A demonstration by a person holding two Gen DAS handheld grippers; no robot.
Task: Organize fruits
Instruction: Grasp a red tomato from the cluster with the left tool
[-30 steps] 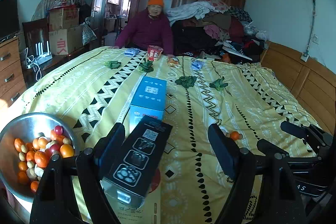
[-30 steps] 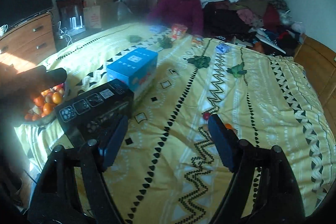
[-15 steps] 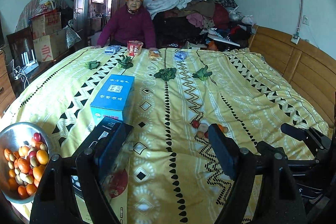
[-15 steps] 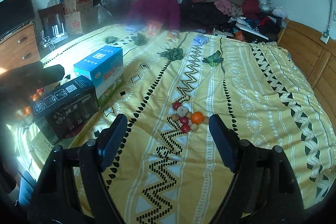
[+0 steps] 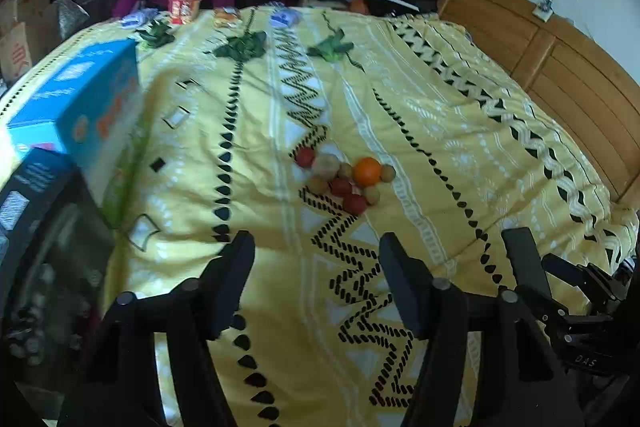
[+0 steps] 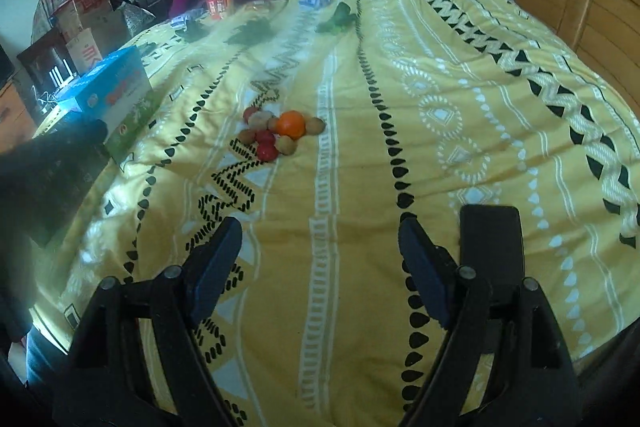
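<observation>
Clearly both the left gripper (image 5: 316,275) and right gripper (image 6: 320,255) hover with jaws spread, empty; the fruit pile (image 5: 344,179) sits mid-bed, where a nudge on soft quilt (image 6: 440,67) could scatter it.

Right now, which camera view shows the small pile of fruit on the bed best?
The left wrist view shows the pile of fruit best: it is nearer, larger and sharp, so the orange and the red pieces separate clearly. The right wrist view also shows the whole pile, but smaller and toward the left.
</observation>
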